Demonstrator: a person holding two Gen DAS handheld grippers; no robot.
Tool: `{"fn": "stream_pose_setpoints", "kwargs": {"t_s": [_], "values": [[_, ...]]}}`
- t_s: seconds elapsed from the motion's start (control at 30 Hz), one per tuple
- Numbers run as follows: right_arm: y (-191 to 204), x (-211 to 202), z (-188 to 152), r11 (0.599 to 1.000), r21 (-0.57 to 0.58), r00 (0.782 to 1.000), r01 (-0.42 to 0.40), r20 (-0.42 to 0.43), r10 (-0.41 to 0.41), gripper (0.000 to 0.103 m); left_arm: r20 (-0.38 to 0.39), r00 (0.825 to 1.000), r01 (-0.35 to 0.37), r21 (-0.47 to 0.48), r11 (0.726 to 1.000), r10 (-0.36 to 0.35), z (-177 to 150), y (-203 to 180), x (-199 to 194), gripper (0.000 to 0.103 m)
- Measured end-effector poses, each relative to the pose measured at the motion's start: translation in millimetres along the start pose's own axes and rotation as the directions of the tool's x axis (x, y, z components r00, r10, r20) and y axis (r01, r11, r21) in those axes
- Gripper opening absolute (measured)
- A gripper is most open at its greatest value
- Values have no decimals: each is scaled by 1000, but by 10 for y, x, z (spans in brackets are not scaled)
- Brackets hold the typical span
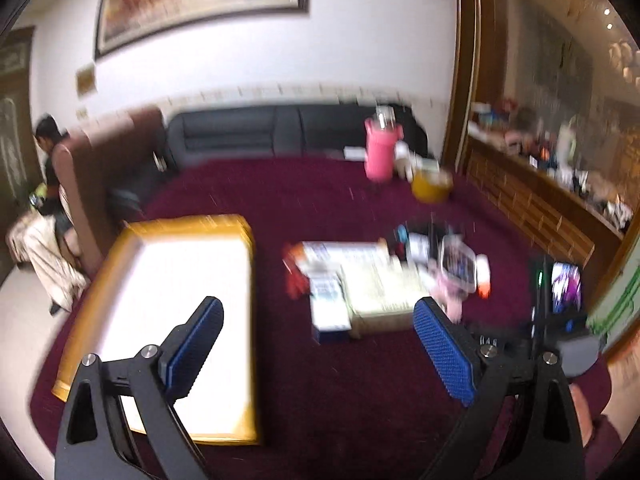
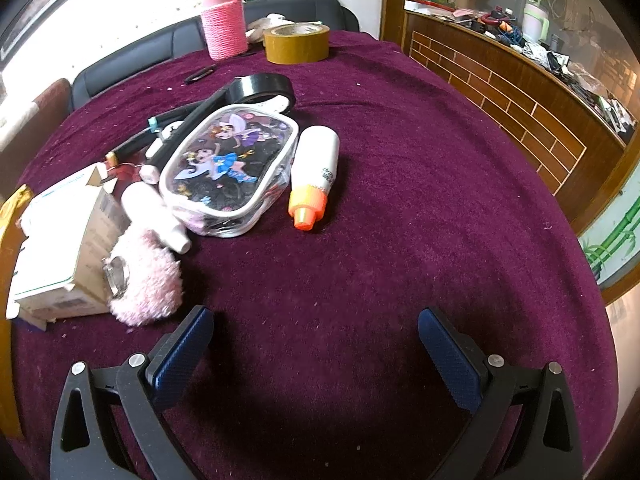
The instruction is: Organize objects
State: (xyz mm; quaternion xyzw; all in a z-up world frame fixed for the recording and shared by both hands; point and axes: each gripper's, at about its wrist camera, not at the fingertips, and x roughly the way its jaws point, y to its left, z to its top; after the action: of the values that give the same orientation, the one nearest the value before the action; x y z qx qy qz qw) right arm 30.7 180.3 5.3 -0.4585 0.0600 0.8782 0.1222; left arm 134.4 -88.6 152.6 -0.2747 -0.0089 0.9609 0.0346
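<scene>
A pile of objects lies on the maroon cloth of the table: a clear cartoon pouch, a white bottle with an orange cap, a fluffy pink item, a small pink-white bottle, a cardboard box and a black tape roll. My right gripper is open and empty, low over bare cloth in front of the pile. My left gripper is open and empty, above the table; its view is blurred. It shows a yellow-rimmed white tray at the left and the pile ahead.
A pink-wrapped flask and a brown tape roll stand at the table's far side. A dark sofa lies beyond. A wooden counter with clutter runs along the right. A person sits at the far left.
</scene>
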Motion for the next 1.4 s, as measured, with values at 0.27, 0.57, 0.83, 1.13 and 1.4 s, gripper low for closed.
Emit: {"fn": "stream_pose_setpoints", "kwargs": {"t_s": [0.27, 0.57, 0.83, 1.13, 1.4], "values": [[120, -1634, 429, 988, -133, 944, -81, 306, 119, 103, 156, 982, 110, -1, 994, -109, 712, 226, -715, 103], [224, -2464, 580, 799, -155, 717, -581, 369, 592, 103, 222, 878, 451, -81, 889, -425, 1108, 303, -803, 103], [868, -1937, 257, 869, -201, 802, -452, 334, 495, 103, 25, 787, 588, -334, 736, -617, 856, 159, 156, 103], [511, -1238, 209, 925, -157, 901, -345, 222, 374, 103, -135, 656, 512, -643, 569, -743, 287, 140, 1280, 103], [5, -734, 239, 950, -51, 930, -307, 195, 311, 103, -264, 733, 357, -635, 685, -626, 28, -41, 1763, 102]]}}
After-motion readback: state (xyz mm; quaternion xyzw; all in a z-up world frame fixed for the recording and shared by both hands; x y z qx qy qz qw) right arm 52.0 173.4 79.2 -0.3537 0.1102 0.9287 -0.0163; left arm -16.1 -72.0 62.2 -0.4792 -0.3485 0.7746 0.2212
